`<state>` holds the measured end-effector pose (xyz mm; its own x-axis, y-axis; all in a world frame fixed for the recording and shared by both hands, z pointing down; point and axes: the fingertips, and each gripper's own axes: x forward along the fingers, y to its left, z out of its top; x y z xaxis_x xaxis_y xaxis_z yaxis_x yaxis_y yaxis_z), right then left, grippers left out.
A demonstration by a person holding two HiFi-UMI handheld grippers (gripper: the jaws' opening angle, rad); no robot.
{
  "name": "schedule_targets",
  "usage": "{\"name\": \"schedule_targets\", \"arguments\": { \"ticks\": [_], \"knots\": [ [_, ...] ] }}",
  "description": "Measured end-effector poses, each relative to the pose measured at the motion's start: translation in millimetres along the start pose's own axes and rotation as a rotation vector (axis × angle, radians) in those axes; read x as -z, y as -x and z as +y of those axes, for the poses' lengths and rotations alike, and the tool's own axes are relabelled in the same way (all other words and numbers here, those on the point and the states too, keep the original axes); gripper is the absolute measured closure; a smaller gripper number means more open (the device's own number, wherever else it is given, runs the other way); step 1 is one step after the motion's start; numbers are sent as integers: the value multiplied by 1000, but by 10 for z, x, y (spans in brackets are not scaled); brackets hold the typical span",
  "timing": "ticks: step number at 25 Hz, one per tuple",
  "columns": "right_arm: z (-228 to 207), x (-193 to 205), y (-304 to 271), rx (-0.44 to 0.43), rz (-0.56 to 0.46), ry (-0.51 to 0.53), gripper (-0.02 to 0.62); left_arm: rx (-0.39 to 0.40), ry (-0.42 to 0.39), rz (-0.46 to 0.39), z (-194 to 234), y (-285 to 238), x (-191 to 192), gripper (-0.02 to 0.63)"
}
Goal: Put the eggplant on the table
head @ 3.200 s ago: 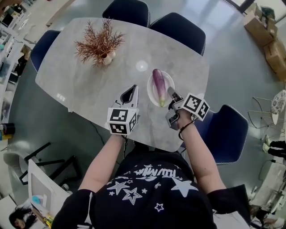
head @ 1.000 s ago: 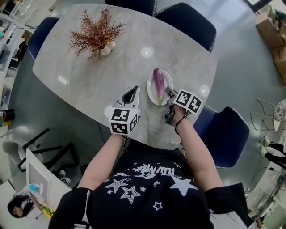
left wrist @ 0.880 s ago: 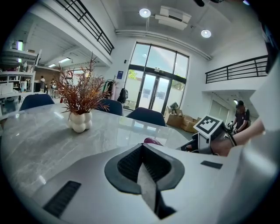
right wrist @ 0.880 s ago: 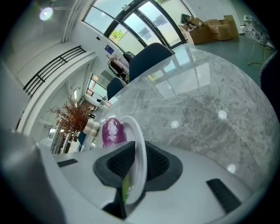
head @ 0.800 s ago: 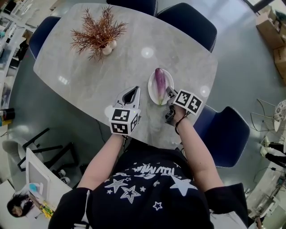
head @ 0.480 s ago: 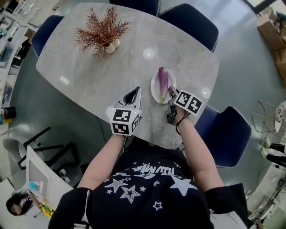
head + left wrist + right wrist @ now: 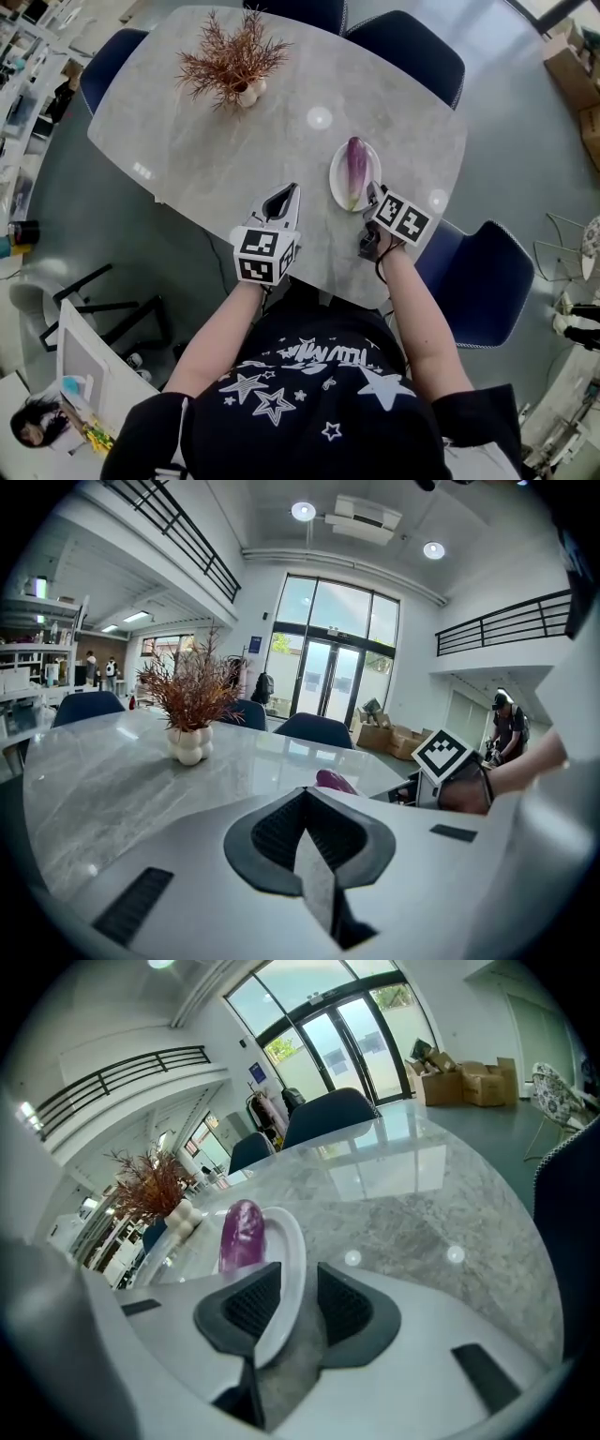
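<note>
A purple eggplant (image 7: 354, 172) lies on a small white plate (image 7: 339, 187) near the table's front right edge. It also shows in the right gripper view as the eggplant (image 7: 241, 1233) on the plate (image 7: 289, 1269). My right gripper (image 7: 372, 191) is at the plate's near right rim, and its jaws are closed on that rim (image 7: 292, 1283). My left gripper (image 7: 284, 193) rests shut and holds nothing, a hand's width left of the plate. The left gripper view shows the shut pads (image 7: 305, 794) and the eggplant's tip (image 7: 334, 780) beyond them.
The grey stone table (image 7: 206, 150) carries a dried red plant in a white vase (image 7: 244, 92) at the far left. Dark blue chairs stand at the far side (image 7: 405, 47) and at my right (image 7: 478, 281). Cardboard boxes (image 7: 570, 37) sit on the floor at the far right.
The head camera has drifted, so the table sits a little differently in the frame. Both grippers keep their places beside the plate; the eggplant has not left the plate.
</note>
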<state>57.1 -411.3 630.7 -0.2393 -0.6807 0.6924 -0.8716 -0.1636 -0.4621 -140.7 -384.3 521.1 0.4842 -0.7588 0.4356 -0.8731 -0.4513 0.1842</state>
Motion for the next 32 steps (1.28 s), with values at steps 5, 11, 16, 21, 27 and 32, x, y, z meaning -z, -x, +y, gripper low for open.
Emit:
{"name": "schedule_targets", "arguments": {
  "ticks": [5, 11, 16, 21, 27, 32],
  "knots": [
    [8, 4, 130, -29, -48, -16, 494, 0, -2, -17, 44, 149, 10, 598],
    [171, -78, 357, -73, -140, -18, 495, 11, -13, -66, 80, 321, -71, 598],
    [510, -176, 618, -159, -211, 37, 495, 25, -11, -116, 87, 451, -158, 598],
    [791, -325, 880, -210, -277, 124, 497, 19, 6, -160, 79, 561, -257, 598],
    [971, -408, 1105, -258, -296, 221, 558, -23, 8, -199, -28, 704, -342, 598],
    [947, -468, 1323, -325, -314, 253, 558, -91, 5, -229, -194, 852, -449, 598]
  ]
}}
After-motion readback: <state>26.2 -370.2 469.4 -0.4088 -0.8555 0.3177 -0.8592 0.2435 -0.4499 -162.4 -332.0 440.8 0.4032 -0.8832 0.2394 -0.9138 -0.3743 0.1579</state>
